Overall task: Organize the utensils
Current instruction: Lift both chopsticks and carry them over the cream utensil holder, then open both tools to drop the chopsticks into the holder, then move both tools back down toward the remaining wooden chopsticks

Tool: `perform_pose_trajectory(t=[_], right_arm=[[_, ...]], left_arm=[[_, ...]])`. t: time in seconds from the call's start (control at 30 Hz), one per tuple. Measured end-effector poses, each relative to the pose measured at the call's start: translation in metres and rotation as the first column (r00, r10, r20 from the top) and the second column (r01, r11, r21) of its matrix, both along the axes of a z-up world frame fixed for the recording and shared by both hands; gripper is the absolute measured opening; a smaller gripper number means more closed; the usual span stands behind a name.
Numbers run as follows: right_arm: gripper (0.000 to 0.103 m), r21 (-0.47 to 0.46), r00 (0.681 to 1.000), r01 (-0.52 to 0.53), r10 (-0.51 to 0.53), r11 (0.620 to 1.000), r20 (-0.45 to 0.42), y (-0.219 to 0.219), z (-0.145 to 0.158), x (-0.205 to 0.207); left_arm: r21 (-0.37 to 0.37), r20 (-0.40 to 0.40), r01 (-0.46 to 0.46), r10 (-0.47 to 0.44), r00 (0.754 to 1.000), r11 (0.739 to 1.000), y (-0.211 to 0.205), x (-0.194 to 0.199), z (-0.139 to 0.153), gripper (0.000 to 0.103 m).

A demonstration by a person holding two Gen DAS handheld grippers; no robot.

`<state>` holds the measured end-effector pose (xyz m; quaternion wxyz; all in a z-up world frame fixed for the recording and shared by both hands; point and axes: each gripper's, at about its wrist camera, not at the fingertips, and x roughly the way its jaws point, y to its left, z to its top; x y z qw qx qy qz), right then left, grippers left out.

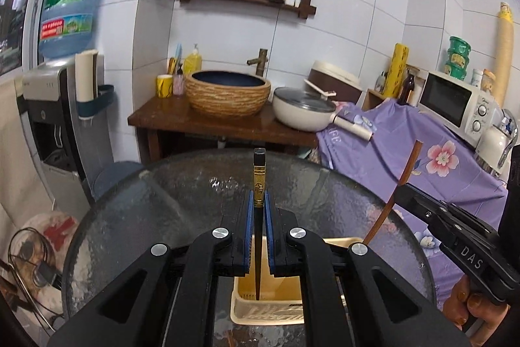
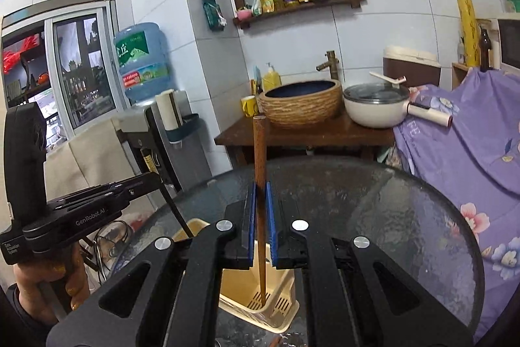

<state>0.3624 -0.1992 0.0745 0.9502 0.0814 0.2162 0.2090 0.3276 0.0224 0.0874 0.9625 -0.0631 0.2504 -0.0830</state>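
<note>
My left gripper (image 1: 258, 200) is shut on a black chopstick (image 1: 259, 181) with a gold band, held upright with its tip down in a beige slotted utensil holder (image 1: 247, 304). My right gripper (image 2: 261, 194) is shut on a brown wooden chopstick (image 2: 260, 152), also upright, its tip inside the same holder (image 2: 276, 311). The right gripper and its brown chopstick (image 1: 395, 194) show at the right of the left wrist view. The left gripper with the black chopstick (image 2: 177, 210) shows at the left of the right wrist view.
The holder lies on a round dark glass table (image 1: 195, 200). Behind it stand a wooden stand with a woven basin (image 1: 227, 93), a white pot (image 1: 304, 114), a water dispenser (image 1: 55, 119), a purple floral cloth (image 1: 406, 152) and a microwave (image 1: 455, 103).
</note>
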Motion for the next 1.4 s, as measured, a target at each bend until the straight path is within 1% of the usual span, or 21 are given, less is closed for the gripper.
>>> perform_pose_trajectory(t=[0.17, 0.3, 0.37, 0.4, 0.43, 0.47, 0.5, 0.53, 0.63, 0.67, 0.7, 0.77, 0.8, 0.83, 0.9, 0.97, 1.1, 1.17, 1.2, 1.27, 1.4], right_arm=[[0.007, 0.011, 1.0, 0.009, -0.009, 1.0, -0.02, -0.001, -0.01, 0.002], [0.007, 0.002, 0.999, 0.021, -0.021, 1.0, -0.028, -0.002, -0.013, 0.002], [0.008, 0.007, 0.999, 0.038, -0.038, 0.999, -0.026, -0.004, -0.015, 0.002], [0.012, 0.006, 0.999, 0.041, -0.041, 0.999, -0.027, -0.004, -0.015, 0.002], [0.03, 0.007, 0.999, 0.046, -0.046, 0.999, -0.026, -0.005, -0.015, 0.001], [0.044, 0.012, 0.998, 0.056, -0.056, 0.998, -0.015, -0.006, -0.015, -0.002], [0.07, 0.022, 0.998, 0.07, -0.07, 0.997, 0.002, -0.007, -0.014, -0.006], [0.072, 0.028, 0.996, 0.083, -0.084, 0.996, 0.029, -0.009, -0.013, -0.013], [0.072, -0.005, 0.993, 0.098, -0.098, 0.995, 0.061, -0.01, -0.011, -0.027], [0.072, -0.01, 0.992, 0.107, -0.106, 0.994, 0.065, -0.012, -0.011, -0.031], [0.073, -0.015, 0.992, 0.113, -0.111, 0.994, 0.064, -0.014, -0.012, -0.036], [0.073, -0.019, 0.992, 0.111, -0.11, 0.994, 0.058, -0.018, -0.017, -0.044], [0.074, -0.021, 0.993, 0.111, -0.109, 0.994, 0.053, -0.02, -0.02, -0.048], [0.077, -0.03, 0.993, 0.109, -0.108, 0.994, 0.04, -0.022, -0.025, -0.053], [0.077, -0.057, 0.995, 0.098, -0.097, 0.994, 0.014, -0.023, -0.034, -0.061], [0.078, -0.074, 0.995, 0.096, -0.096, 0.993, 0.003, -0.026, -0.041, -0.069], [0.08, -0.114, 0.995, 0.089, -0.094, 0.99, -0.042, -0.028, -0.059, -0.085], [0.081, -0.149, 0.992, 0.074, -0.087, 0.986, -0.086, -0.027, -0.074, -0.091], [0.081, -0.159, 0.991, 0.068, -0.085, 0.985, -0.103, -0.027, -0.079, -0.093], [0.081, -0.173, 0.985, 0.059, -0.085, 0.983, -0.15, -0.028, -0.094, -0.097], [0.08, -0.182, 0.97, 0.065, -0.106, 0.981, -0.22, -0.032, -0.12, -0.102]], left_arm=[[0.008, -0.038, 0.005, -0.004, 0.999, 1.0, 0.0, 0.003, -0.017, 0.007], [0.011, -0.037, -0.004, 0.004, 0.999, 1.0, 0.001, 0.002, -0.02, 0.007], [0.011, -0.037, -0.009, 0.01, 0.999, 1.0, 0.001, 0.002, -0.021, 0.023], [0.008, -0.028, -0.012, 0.013, 1.0, 1.0, 0.002, 0.0, -0.021, 0.045], [0.003, -0.013, -0.016, 0.016, 1.0, 1.0, 0.002, -0.003, -0.019, 0.065], [-0.004, 0.007, -0.021, 0.021, 1.0, 1.0, 0.003, -0.008, -0.017, 0.068], [-0.011, 0.031, -0.025, 0.025, 0.999, 1.0, 0.003, -0.014, -0.015, 0.069], [-0.01, 0.047, -0.018, 0.019, 0.999, 1.0, 0.002, -0.021, -0.012, 0.073], [0.004, 0.089, -0.005, 0.005, 0.996, 1.0, 0.0, -0.038, -0.007, 0.09], [0.008, 0.116, -0.01, 0.009, 0.993, 1.0, 0.001, -0.049, -0.006, 0.092], [0.01, 0.129, -0.015, 0.013, 0.991, 1.0, 0.002, -0.054, -0.005, 0.097], [0.015, 0.153, -0.031, 0.029, 0.988, 0.999, 0.006, -0.068, -0.008, 0.097], [0.016, 0.155, -0.038, 0.035, 0.987, 0.999, 0.008, -0.073, -0.011, 0.097], [0.014, 0.147, -0.042, 0.039, 0.988, 0.999, 0.009, -0.077, -0.014, 0.097], [0.0, 0.113, -0.04, 0.04, 0.993, 0.999, 0.014, -0.083, -0.023, 0.097], [-0.019, 0.097, -0.043, 0.045, 0.994, 0.999, 0.02, -0.09, -0.032, 0.097], [-0.028, 0.069, -0.09, 0.092, 0.993, 0.996, 0.03, -0.103, -0.05, 0.097], [-0.008, 0.036, -0.112, 0.112, 0.993, 0.994, 0.033, -0.106, -0.063, 0.097], [0.018, -0.001, -0.123, 0.123, 0.992, 0.992, 0.035, -0.106, -0.073, 0.097], [0.041, -0.047, -0.129, 0.131, 0.99, 0.991, 0.038, -0.109, -0.088, 0.097], [0.047, -0.159, -0.142, 0.148, 0.976, 0.989, 0.051, -0.115, -0.124, 0.096]])
